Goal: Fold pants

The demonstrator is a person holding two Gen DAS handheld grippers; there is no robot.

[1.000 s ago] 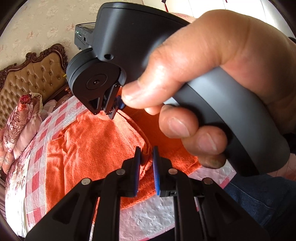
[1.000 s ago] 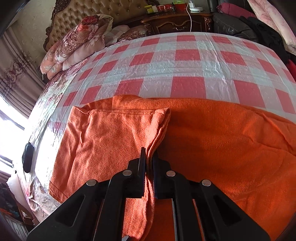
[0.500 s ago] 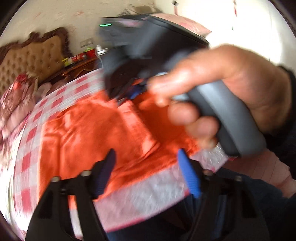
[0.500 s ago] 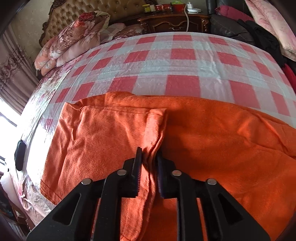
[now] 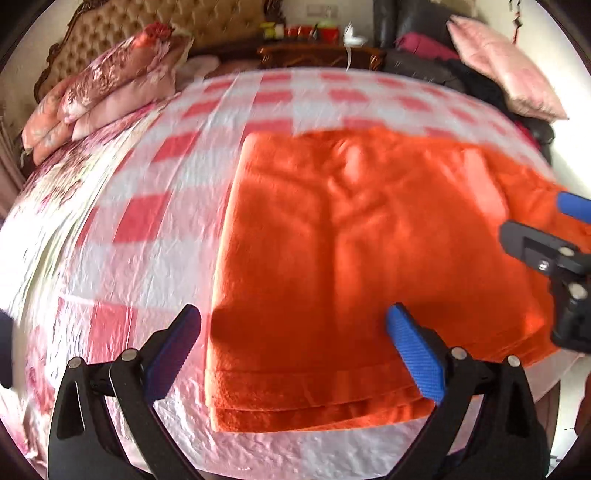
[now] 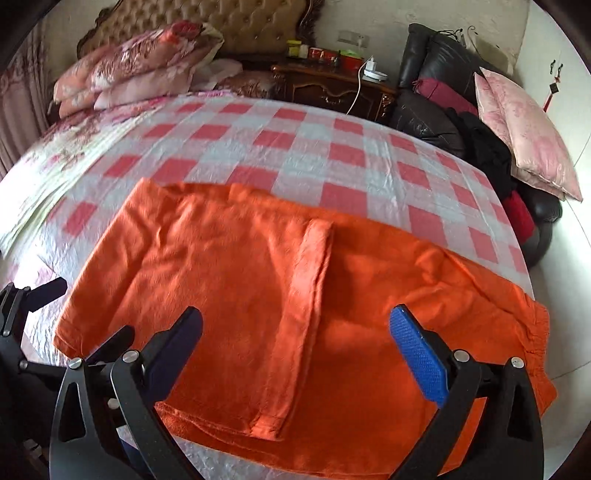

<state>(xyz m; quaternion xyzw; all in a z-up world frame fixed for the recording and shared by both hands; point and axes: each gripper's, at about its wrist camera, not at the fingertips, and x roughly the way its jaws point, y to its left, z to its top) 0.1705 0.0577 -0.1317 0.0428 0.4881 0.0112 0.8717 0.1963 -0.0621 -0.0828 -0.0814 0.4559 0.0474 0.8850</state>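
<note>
The orange pants [image 6: 236,295] lie flat on the bed [image 6: 280,147], near its front edge, folded over so that a narrow doubled strip runs down the middle toward the front. Their left edge is a straight fold; the stacked hems at the front show as layered bands in the left wrist view [image 5: 317,402]. The gathered waistband sits at the right, close to the bed's right edge.

The left gripper [image 5: 293,345] hangs above the left front corner of the pants, its jaws having just swung wide apart, with nothing clamped; one blue pad stands over the checked sheet, the other over the cloth. The right gripper [image 6: 295,345] hovers over the front middle of the pants, its jaws likewise just opened to full spread and holding nothing, the fold strip lying loose beneath the gap. Each gripper shows at the margin of the other's view, well apart.

Behind the pants the red-and-white checked sheet [image 6: 332,133] stretches bare to the headboard [image 6: 229,26]. Floral pillows [image 6: 136,70] are stacked at the far left, a dark wooden nightstand [image 6: 332,88] stands beyond the far edge, and a black sofa [image 6: 436,92] with a pink cushion [image 6: 524,136] crowds the right side.
</note>
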